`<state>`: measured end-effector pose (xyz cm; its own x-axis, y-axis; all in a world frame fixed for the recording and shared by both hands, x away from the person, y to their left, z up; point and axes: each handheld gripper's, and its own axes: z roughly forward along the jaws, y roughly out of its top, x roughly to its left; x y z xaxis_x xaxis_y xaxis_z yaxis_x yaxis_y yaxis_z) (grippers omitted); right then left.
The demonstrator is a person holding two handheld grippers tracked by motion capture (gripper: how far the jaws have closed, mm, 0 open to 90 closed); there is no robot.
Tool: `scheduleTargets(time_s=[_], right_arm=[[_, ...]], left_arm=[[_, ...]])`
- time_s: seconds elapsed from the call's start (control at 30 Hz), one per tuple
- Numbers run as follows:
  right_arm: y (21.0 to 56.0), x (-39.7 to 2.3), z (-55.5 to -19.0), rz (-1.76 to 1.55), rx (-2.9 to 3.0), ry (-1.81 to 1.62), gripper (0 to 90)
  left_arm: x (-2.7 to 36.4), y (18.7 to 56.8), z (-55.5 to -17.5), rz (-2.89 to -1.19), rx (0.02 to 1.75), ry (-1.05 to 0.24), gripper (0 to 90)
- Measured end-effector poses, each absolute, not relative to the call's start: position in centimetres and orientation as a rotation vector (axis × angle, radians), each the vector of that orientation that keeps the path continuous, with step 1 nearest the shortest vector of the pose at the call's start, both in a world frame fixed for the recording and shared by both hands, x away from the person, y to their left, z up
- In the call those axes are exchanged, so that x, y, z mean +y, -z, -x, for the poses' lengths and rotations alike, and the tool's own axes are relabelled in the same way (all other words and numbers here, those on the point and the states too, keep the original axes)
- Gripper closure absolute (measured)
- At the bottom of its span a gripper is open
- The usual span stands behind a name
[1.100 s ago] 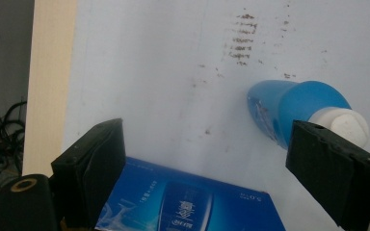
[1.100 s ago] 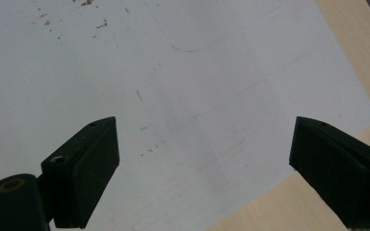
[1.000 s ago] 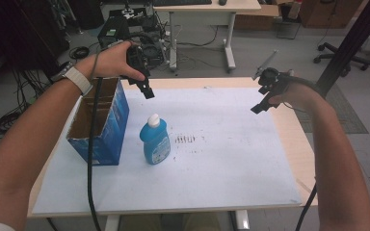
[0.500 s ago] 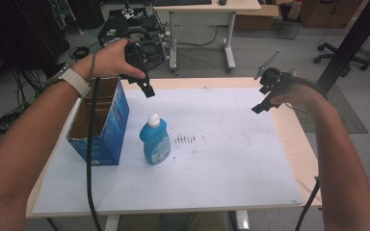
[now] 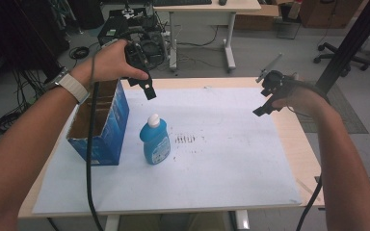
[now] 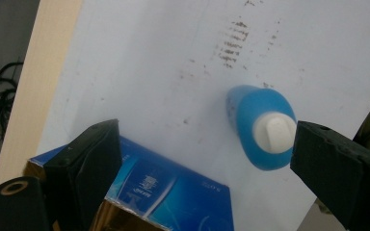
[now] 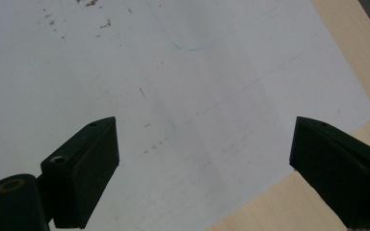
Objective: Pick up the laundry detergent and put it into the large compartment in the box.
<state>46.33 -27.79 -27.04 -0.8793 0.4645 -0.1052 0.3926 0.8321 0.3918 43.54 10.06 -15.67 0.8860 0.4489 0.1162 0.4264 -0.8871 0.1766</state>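
My left gripper (image 5: 147, 90) hangs above the table, its jaws spread wide and just opened further, with nothing between them. Below it the blue plastic bottle with a white cap (image 5: 154, 140) stands upright on the white paper sheet (image 5: 221, 159), just beside the open blue cardboard box (image 5: 101, 126). My right gripper (image 5: 262, 109) hovers over the sheet's far right part, jaws spread and empty.

A pale wooden desk (image 5: 296, 144) under a white paper sheet (image 5: 231, 159) stands on grey floor (image 5: 270, 53). Behind it are a white-legged table (image 5: 207, 9), a black swivel chair (image 5: 339, 50) and tangled black cables (image 5: 5, 122).
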Motion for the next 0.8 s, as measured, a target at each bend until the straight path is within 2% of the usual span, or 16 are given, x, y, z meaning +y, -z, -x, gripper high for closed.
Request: scheduleTargets(time_s=[0.23,0.33,0.8], right_arm=[[27.3,-28.2,-46.0,-0.668,2.804,-0.55,10.1],[27.4,-28.2,-45.9,-0.665,2.804,-0.554,10.1],[27.5,-28.0,-45.7,-0.64,2.8,-0.573,9.9]], left_arm=[[9.6,15.8,-42.1,-2.877,0.774,-0.231,9.0],[9.4,16.1,-41.8,-2.879,0.794,-0.262,4.7],[8.8,15.7,-40.1,-2.829,0.9,-0.291,6.3]])
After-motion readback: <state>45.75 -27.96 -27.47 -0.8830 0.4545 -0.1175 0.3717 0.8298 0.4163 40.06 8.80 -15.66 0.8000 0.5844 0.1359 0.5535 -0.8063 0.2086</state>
